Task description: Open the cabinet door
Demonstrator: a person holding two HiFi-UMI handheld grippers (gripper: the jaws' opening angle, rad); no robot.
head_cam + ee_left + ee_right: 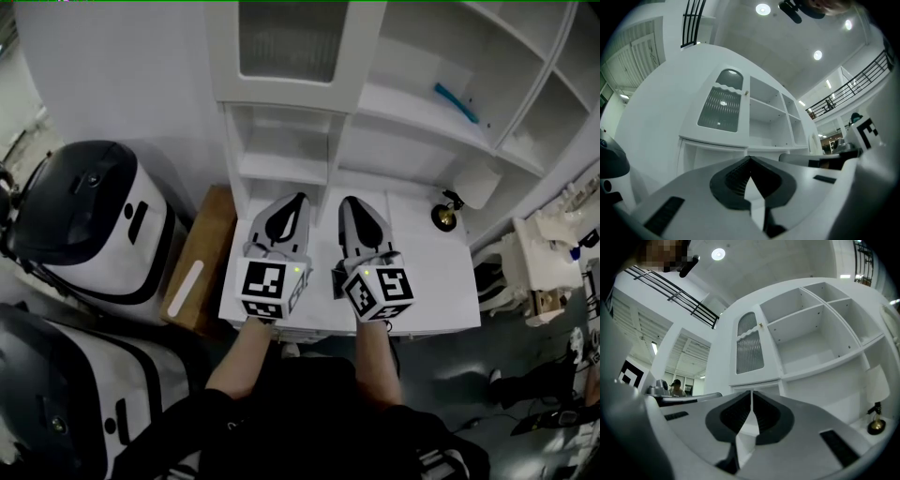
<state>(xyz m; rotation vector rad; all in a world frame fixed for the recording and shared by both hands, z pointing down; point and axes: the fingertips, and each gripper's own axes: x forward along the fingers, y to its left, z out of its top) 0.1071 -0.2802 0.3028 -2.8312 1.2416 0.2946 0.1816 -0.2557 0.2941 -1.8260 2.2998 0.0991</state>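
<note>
The white cabinet door (pixel 286 42) with a ribbed glass pane stands closed at the upper left of the shelf unit. It also shows in the left gripper view as the door (pixel 721 108) with a small knob (pixel 746 93), and in the right gripper view as the door (pixel 750 348) with the knob (pixel 761 325). My left gripper (pixel 298 199) and right gripper (pixel 349 202) hover side by side over the white counter (pixel 431 281), below the door and apart from it. The left gripper (pixel 751 158) and the right gripper (pixel 751 392) are both shut, and neither holds anything.
Open shelves (pixel 441 84) fill the unit to the right of the door, with a blue object (pixel 457 101) on one. A small brass bell-like piece (pixel 444 214) stands at the counter's right. Black-and-white machines (pixel 89 220) and a wooden stand (pixel 199 262) sit at the left.
</note>
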